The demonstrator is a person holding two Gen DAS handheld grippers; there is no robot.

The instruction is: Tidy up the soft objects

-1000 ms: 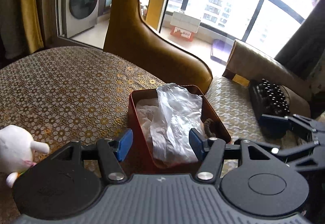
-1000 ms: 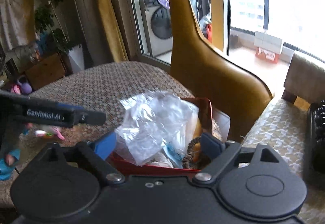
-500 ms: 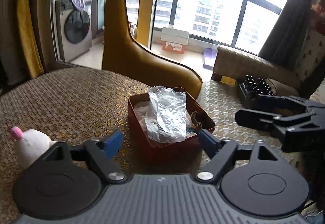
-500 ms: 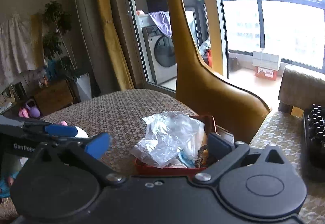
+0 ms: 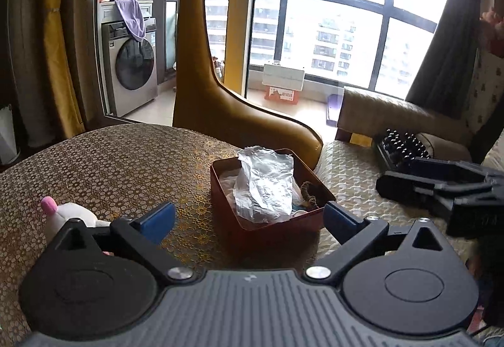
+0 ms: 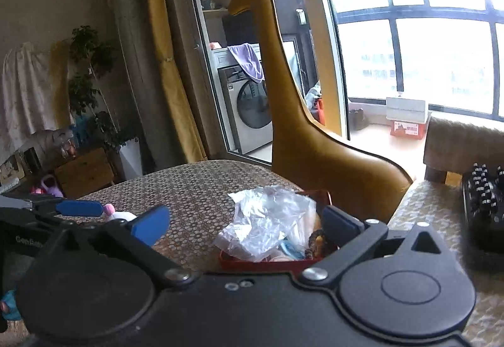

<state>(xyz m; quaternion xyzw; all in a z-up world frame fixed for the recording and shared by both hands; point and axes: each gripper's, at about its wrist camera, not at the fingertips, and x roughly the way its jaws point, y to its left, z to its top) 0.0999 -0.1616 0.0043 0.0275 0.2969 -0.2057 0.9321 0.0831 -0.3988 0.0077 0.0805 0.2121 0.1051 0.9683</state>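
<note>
One red box (image 5: pixel 271 230) sits on the patterned bench (image 5: pixel 110 164), near its edge on the window side, and serves here as the landmark. Inside the box lies one crumpled clear plastic bag (image 5: pixel 264 186), rising above the rim, with one brown beaded loop (image 5: pixel 310 196) tucked against the box's wall on the side toward the right tongs; other small items under the bag are too hidden to name.

One white plush toy (image 5: pixel 74 214) with a pink tip rests on the bench well to the left of the box, partly behind the left tongs' finger.

The left tongs (image 5: pixel 249 219) hang above the bench on the near side of the box, spread wide with nothing between the two blue pads, which flank the box's near corner without touching it. The right tongs (image 6: pixel 245 224) are likewise spread wide and hold nothing; from their camera the box and bag show between the pads. In the left camera the right tongs appear to the right of the box, over the cushioned seat (image 5: pixel 352 164).

Behind the box stands one tan giraffe figure (image 6: pixel 293 126).
</note>
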